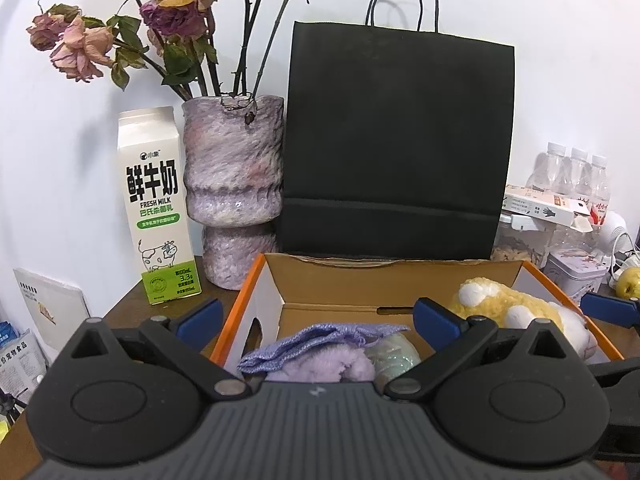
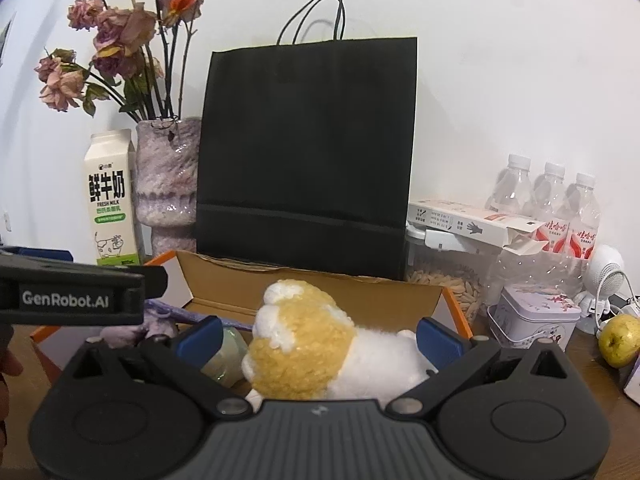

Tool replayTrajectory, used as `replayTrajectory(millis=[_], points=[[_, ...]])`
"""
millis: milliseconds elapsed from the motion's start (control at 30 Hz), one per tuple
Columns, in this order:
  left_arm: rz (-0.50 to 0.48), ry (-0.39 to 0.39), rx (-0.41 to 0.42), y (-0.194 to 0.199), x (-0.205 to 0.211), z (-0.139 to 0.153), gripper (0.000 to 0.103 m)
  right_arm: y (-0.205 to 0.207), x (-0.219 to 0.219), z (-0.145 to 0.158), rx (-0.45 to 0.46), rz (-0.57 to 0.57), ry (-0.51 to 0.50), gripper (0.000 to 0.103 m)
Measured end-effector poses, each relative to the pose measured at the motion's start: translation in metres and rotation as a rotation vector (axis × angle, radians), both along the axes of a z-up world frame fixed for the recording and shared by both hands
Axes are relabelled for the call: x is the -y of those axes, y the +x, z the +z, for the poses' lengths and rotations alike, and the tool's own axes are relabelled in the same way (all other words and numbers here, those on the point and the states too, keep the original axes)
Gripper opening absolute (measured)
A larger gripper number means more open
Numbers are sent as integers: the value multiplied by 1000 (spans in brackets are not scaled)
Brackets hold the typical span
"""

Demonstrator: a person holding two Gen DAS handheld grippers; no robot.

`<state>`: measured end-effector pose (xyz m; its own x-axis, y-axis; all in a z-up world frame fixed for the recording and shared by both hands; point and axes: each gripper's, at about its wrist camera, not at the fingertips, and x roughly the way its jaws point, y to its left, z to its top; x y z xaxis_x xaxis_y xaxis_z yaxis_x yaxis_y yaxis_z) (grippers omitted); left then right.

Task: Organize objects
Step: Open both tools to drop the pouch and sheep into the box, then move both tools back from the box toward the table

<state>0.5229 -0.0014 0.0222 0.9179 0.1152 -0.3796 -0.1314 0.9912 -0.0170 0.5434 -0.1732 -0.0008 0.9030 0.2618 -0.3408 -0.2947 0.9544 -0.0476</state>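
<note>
Item 1, left gripper (image 1: 316,316): jaws spread wide, nothing between them; poised above the near left part of the cardboard box (image 1: 400,280). Its blue pads stand either side of the box's left half.

Item 2, right gripper (image 2: 318,332): jaws spread wide, nothing gripped; the plush toy (image 2: 320,344) lies between the two blue pads, apart from the left one; contact with the right pad cannot be told.

Item 3, cardboard box: open-topped, orange-edged, white outer wall, on a brown table (image 1: 132,304). Contents, left to right:
- purple cloth (image 1: 316,346), crumpled, directly below and between the left gripper's pads
- pale green round object (image 1: 394,354), just beside the cloth, partly hidden; kind cannot be told
- plush toy, yellow and white, at the right end, just beyond the left gripper's right pad

Item 4, behind the box: black paper bag (image 1: 400,140), upright against the wall, touching the box's rear flap.

Item 5, left of the bag: mottled purple vase (image 1: 234,192) with dried roses (image 1: 80,44); milk carton (image 1: 158,208) just beside it.

Item 6, right of the box: patterned tin (image 2: 534,316), jar of grain (image 2: 444,284) with a white carton (image 2: 476,222) on top, three water bottles (image 2: 552,204), yellow-green fruit (image 2: 620,340)
</note>
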Motion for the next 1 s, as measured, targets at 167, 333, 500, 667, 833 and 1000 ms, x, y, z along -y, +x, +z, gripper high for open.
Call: replayTrajectory(millis=[167, 333, 500, 667, 833, 1000], points=[[3, -12, -1, -12, -1, 1, 103, -12, 2, 1, 2, -1, 2, 103], [8, -23, -12, -24, -1, 0, 103, -27, 3, 1, 3, 2, 3, 103], [14, -42, -14, -41, -2, 2, 103, -44, 8, 2, 9, 0, 13, 103], [12, -52, -2, -61, -2, 6, 103, -65, 14, 3, 15, -4, 25, 103], [8, -59, 10, -83, -1, 11, 103, -86, 20, 5, 15, -8, 31, 103], [8, -62, 11, -105, -1, 14, 103, -109, 26, 6, 12, -11, 38, 103]])
